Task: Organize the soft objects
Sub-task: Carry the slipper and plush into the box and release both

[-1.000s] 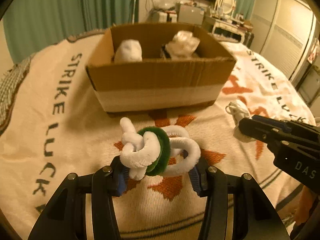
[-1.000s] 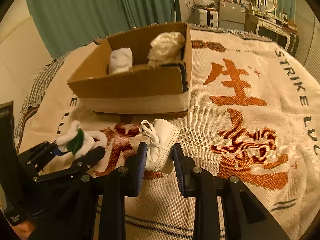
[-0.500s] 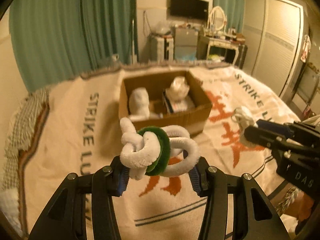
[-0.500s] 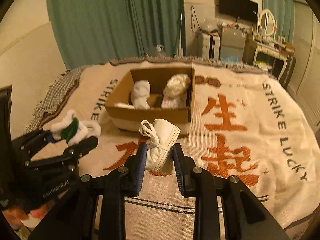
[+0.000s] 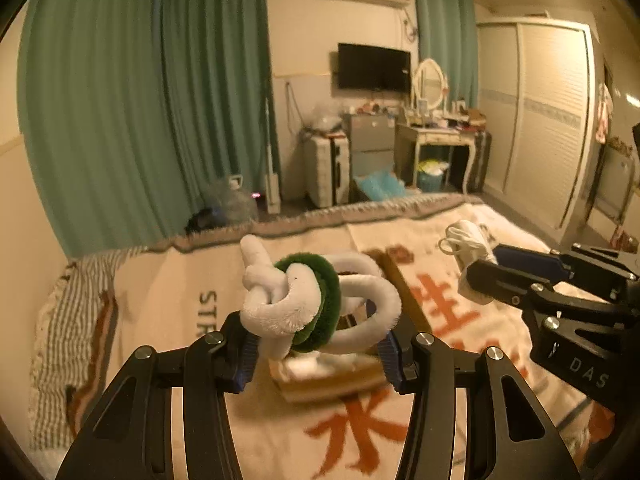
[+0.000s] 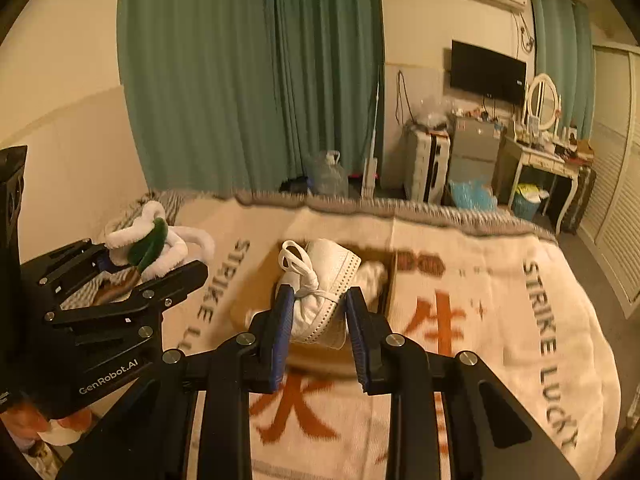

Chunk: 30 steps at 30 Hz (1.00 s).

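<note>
1. L gripper: jaws pinching a knotted white-and-green plush rope toy, held up in the air above the bed.
2. R gripper: jaws clamped on a small white shoe, laces up top, also held aloft.
3. Both grippers side by side, apart; R one w/ shoe shows at right edge of left wrist view.
4. Below/behind held items: cardboard box on blanket, mostly hidden; white soft item inside it.
5. Blanket on bed: cream w/ orange characters, "STRIKE LUCKY" text.
6. Far: green curtains, wall TV, dresser w/ oval mirror.
</note>
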Motion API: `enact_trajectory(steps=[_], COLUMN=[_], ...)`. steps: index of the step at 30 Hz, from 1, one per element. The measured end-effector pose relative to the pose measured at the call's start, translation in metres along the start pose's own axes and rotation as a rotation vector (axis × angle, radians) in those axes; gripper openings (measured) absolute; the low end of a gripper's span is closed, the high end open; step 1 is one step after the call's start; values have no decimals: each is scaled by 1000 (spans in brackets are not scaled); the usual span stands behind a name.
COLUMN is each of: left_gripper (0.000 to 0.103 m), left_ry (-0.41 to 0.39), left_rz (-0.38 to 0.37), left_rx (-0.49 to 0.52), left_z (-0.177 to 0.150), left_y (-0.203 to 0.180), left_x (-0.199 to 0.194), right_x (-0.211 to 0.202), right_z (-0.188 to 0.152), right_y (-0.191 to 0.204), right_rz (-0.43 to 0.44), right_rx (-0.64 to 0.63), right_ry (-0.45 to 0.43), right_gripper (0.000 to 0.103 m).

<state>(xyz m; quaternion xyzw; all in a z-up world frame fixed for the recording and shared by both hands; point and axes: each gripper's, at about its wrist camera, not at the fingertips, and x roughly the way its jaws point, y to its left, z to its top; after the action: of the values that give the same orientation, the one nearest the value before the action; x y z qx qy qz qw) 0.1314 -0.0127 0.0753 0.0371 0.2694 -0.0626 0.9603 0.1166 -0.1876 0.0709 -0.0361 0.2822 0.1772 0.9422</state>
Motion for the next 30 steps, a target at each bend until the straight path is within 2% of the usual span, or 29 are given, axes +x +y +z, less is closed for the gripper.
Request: enact_trajectory(steps=[5, 13, 16, 17, 20, 22, 30], left_gripper=[49, 49, 49, 49, 49, 49, 49], left_ry=[-13, 75, 122, 138, 176, 193, 237], left_rz=[-13, 8, 14, 15, 9, 10, -10], left_rx=[-6, 9, 5, -1, -21, -27, -22], left_z=[17, 2, -14, -16, -27, -35, -51], left_y=[10, 19, 25, 25, 29, 31, 32], left_x=[35, 119, 154, 163, 183, 195, 219], right_x=[31, 120, 152, 179, 197, 226, 269], right_z=[26, 38, 36, 32, 27, 19, 4], right_y=[-4, -24, -32, -36, -41, -50, -59], right_rz=[-13, -36, -20, -8, 6, 28, 62], right_rx=[-38, -63, -41, -33, -22, 9, 71], right_ry=[-16, 35, 60, 84, 101, 125, 185], right_gripper=[27, 27, 27, 27, 27, 27, 27])
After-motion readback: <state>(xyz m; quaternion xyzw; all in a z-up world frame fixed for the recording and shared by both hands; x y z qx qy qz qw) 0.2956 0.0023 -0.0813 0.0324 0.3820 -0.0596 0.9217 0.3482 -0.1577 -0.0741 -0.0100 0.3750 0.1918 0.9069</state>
